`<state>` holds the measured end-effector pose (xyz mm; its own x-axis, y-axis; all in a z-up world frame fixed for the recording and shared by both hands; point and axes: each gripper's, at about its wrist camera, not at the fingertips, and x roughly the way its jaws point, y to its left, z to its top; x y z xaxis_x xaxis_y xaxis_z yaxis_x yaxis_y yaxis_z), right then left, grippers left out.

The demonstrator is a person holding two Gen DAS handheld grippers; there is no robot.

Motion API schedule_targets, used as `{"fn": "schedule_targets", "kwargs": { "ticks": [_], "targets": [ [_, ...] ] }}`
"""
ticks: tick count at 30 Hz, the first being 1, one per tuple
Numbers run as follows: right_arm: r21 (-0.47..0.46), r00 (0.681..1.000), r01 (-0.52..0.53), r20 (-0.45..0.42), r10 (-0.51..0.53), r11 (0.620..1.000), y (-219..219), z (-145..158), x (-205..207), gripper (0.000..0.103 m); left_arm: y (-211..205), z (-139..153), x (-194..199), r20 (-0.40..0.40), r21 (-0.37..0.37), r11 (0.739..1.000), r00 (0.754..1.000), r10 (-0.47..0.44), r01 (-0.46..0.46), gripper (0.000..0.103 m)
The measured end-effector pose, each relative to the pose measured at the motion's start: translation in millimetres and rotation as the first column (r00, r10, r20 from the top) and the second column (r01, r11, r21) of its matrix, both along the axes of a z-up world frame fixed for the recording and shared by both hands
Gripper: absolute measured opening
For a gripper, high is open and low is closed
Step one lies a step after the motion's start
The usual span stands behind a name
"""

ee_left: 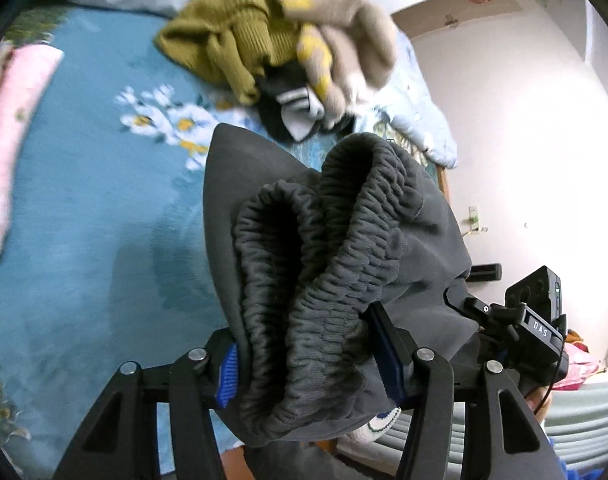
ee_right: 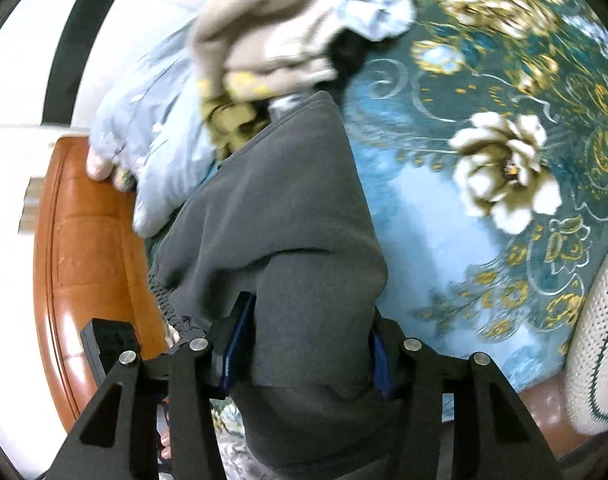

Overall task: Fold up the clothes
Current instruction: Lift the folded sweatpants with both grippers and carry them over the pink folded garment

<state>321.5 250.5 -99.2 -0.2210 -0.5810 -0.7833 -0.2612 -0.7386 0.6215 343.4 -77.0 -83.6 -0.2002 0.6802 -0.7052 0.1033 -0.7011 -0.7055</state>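
A dark grey pair of pants (ee_left: 324,264) with a ribbed elastic waistband hangs between both grippers above the bed. In the left wrist view my left gripper (ee_left: 310,372) is shut on the bunched waistband, its blue pads pressing both sides. In the right wrist view my right gripper (ee_right: 304,364) is shut on another part of the same grey pants (ee_right: 279,208), whose cloth drapes forward over the fingers. A heap of unfolded clothes (ee_left: 279,44), olive, beige and black-and-white, lies further back on the bed; it shows as a blurred clothes heap (ee_right: 263,68) in the right wrist view.
The bed carries a teal floral blanket (ee_left: 83,220). A folded pink garment (ee_left: 11,136) lies at its left edge. A pale blue pillow (ee_right: 151,140) rests against the brown wooden headboard (ee_right: 87,248). A cream knitted item (ee_right: 600,340) sits at the right. The right gripper's camera body (ee_left: 536,320) appears beside a white wall.
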Motion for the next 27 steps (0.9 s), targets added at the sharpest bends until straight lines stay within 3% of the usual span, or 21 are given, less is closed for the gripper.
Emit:
{"fn": "schedule_targets", "kwargs": {
  "ticks": [6,12,21,27],
  "targets": [
    [0.004,0.974,-0.199,-0.109,0.198,0.98,-53,46,-15,0.053,-52,44,35,-0.075,0.018,0.987,0.984,0.161,-0.16,0.059],
    [-0.021,0.897,-0.408,-0.196,0.397,0.913,-91,67,-29,0.053,-76,78,73,-0.126,-0.018,0.94,0.933,0.337,-0.342,0.059],
    [-0.086,0.81,-0.563,-0.254,0.529,0.822,-129,81,-21,0.053,-92,118,125,-0.189,-0.078,0.867,0.861,0.472,-0.492,0.059],
    [-0.077,0.79,-0.592,-0.25,0.559,0.802,-137,83,-16,0.053,-99,113,138,-0.178,-0.064,0.857,0.851,0.495,-0.512,0.059]
  ]
}}
